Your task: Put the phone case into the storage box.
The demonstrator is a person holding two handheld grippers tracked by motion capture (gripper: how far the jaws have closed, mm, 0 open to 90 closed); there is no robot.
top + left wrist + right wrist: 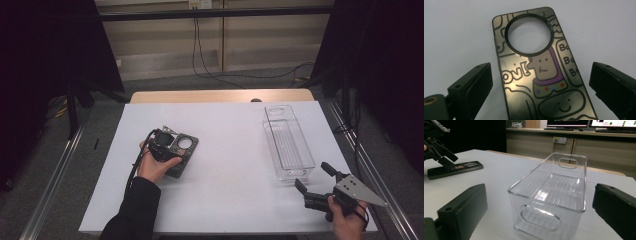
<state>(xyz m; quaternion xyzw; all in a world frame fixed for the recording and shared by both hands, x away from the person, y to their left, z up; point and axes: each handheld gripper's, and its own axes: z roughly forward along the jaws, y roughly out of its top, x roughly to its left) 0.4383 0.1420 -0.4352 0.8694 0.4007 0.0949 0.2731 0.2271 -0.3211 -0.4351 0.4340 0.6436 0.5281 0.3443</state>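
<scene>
While flat on the white sheet, phone case [541,75]: lies left of the bench's middle, printed side up, cartoon doodles and a round camera cut-out toward the far end.
Left gripper [161,142]: hangs just over the case, fingers [472,87] spread wide, one on each long edge, neither touching it in the left gripper view.
Grip advice: lower straight down until both pads sit beside the case's thin edges, then close slowly and evenly; keep the hold around the middle of its length so it does not tip.
Risk: thin, glossy and flat on the sheet, so likely to slide or pop out sideways if one finger arrives first; squeeze square to the edges, not at a slant.
Lift: raise only a little at first and check that the case comes level.
Clear bin [288,143]: stands empty at the right of the bench, well apart from the case, long side running away from the person, oval handle slots in both end walls.
Right gripper [320,182]: waits near the bin's near end, fingers [461,212] apart and holding nothing, aimed along the bin.
Likely aim: case into the bin, judged from the layout alone; right gripper could steady the bin's near wall.
Bench [225,165]: covered with a white sheet, bare between case and bin, so a low carry across looks free of obstacles.
</scene>
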